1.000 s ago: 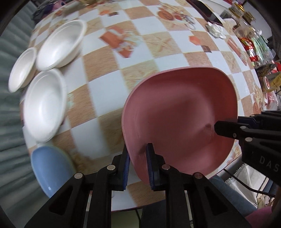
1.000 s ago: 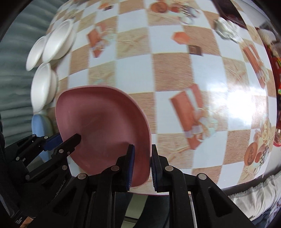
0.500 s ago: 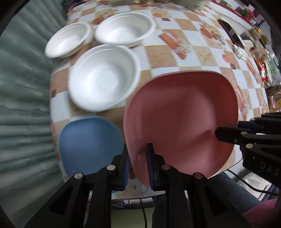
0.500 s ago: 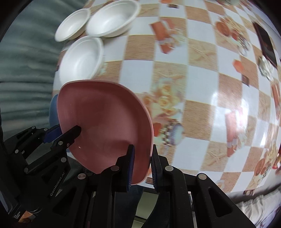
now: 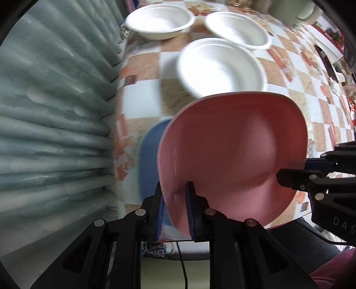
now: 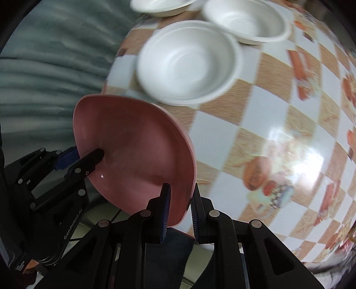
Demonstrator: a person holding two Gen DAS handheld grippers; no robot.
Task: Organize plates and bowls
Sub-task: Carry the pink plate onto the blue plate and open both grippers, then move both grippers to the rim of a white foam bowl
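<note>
Plate in pink, squarish with rounded corners, held in the air above the near left corner of a checkered tablecloth of white and tan squares. Two black grippers share it. The left gripper pinches the plate's near left rim between its blue-padded fingers, and the right gripper pinches the near right rim in the same way, so both sets of fingers are pressed onto the rim. Under the pink plate, partly hidden by it, a blue plate lies on the cloth at the near left edge; the view is blurred there, so whether the two plates touch cannot be told. Farther along the table sit three white bowls: the nearest bowl just beyond the pink plate, a second bowl farther right, and a third bowl farther left. A grey-green pleated curtain hangs to the left of the table.
</note>
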